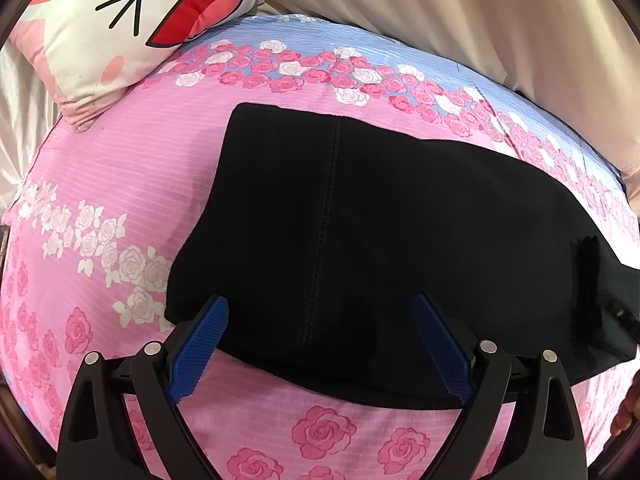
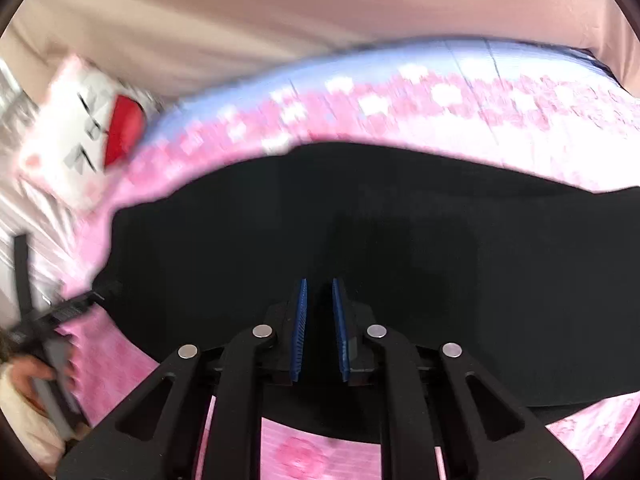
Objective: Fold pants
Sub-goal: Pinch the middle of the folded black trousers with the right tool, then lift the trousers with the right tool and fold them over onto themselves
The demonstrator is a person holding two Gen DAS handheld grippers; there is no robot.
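The black pants (image 1: 380, 232) lie folded flat on the pink rose bedsheet (image 1: 132, 184). My left gripper (image 1: 320, 308) is open, its blue pads (image 1: 200, 348) spread wide over the near edge of the pants, holding nothing. In the right wrist view the pants (image 2: 400, 220) fill the middle, blurred by motion. My right gripper (image 2: 319, 292) hovers over them with its blue pads (image 2: 301, 320) nearly together and a narrow gap between them; whether cloth is pinched there does not show. The right gripper's body shows at the right edge of the left wrist view (image 1: 608, 292).
A white cartoon pillow (image 1: 132, 20) with a red mouth sits at the bed's far left corner, also seen in the right wrist view (image 2: 88, 132). A beige curtain (image 1: 460, 8) hangs behind the bed. The sheet has a blue band (image 1: 360, 36) along its far edge.
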